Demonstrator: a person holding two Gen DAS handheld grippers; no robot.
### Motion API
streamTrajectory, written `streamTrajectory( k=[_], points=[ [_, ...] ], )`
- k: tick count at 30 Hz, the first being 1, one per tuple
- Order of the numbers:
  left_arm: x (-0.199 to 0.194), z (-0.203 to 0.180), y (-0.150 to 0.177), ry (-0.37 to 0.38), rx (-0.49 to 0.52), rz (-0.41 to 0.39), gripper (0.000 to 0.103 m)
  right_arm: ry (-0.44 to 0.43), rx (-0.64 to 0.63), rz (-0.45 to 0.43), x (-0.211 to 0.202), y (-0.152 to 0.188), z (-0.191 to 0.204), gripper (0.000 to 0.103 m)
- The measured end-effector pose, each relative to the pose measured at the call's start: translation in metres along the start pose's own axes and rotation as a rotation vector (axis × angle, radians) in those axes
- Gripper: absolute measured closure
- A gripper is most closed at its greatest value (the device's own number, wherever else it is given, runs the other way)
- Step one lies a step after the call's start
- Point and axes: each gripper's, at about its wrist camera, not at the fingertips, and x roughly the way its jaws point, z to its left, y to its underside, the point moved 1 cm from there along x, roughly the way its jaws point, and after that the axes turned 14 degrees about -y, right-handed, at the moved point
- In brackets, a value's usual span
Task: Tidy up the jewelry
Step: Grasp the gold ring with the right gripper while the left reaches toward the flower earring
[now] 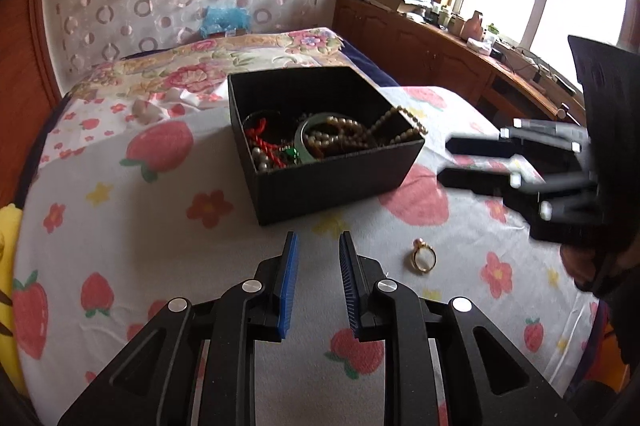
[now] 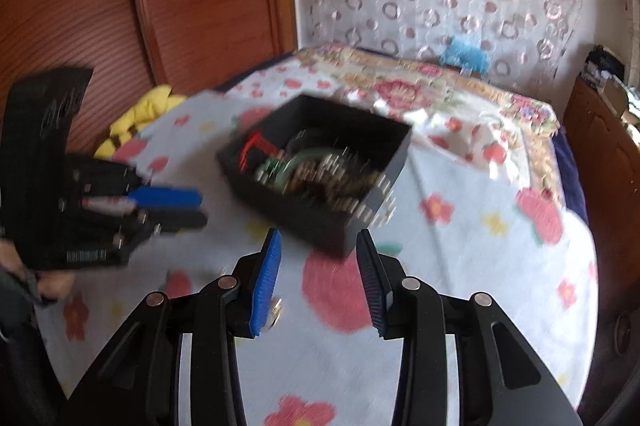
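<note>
**A:** So how far along is this jewelry tidy-up? Looks mostly done to me.

**B:** Yeah, pretty close I'd say. The black box [image 1: 320, 149] sits on the bed [image 1: 168, 226], on the strawberry-print sheet, and it's already got a pile in it: a red coral-looking strand [image 1: 264, 141], a pale green bangle [image 1: 308, 141], and a brown bead necklace [image 1: 360, 133] with one end draped over the box's right rim.

**A:** Anything still outside?

**B:** Only one thing I can spot: a gold ring [image 1: 423, 258] lying on the sheet, on the near side of the box and off to its right. That's what's left, plus maybe tucking that hanging bead strand in.

**A:** And the claws?

**B:** Left claw [image 1: 318, 278] is slightly parted, nothing between the blue pads, hovering over the sheet just left of the ring. Right claw [image 2: 318, 274] is parted a bit wider and also empty. In its own view, which is badly blurred, the ring [image 2: 276, 310] peeks out right beside its left pad [image 2: 264, 282], low in the frame. I can't tell if it's touching.

**A:** So right claw takes the ring?

**B:** My guess, since it's lined up nearest. It's a small thing on soft fabric, so it could slip or get pushed into the sheet.
</note>
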Motion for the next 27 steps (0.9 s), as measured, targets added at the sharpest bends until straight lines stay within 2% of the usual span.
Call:
streamTrajectory(
  k=[9,17,20,27],
  points=[
    [-0.001,-0.003,0.004,-0.007,0.006,0.014,0.076,-0.054,0.004,0.082,0.028,0.022,0.016,0.068],
    [0.003,-0.008,0.009,-0.003,0.014,0.031,0.076,-0.012,-0.042,0.12,0.037,0.028,0.026,0.068],
    [0.005,-0.01,0.009,0.001,0.018,0.037,0.076,0.011,-0.06,0.126,0.037,0.026,0.024,0.081],
    [0.005,-0.021,0.012,0.021,0.038,0.043,0.076,0.021,-0.038,0.107,0.028,0.028,0.014,0.081]
  ],
)
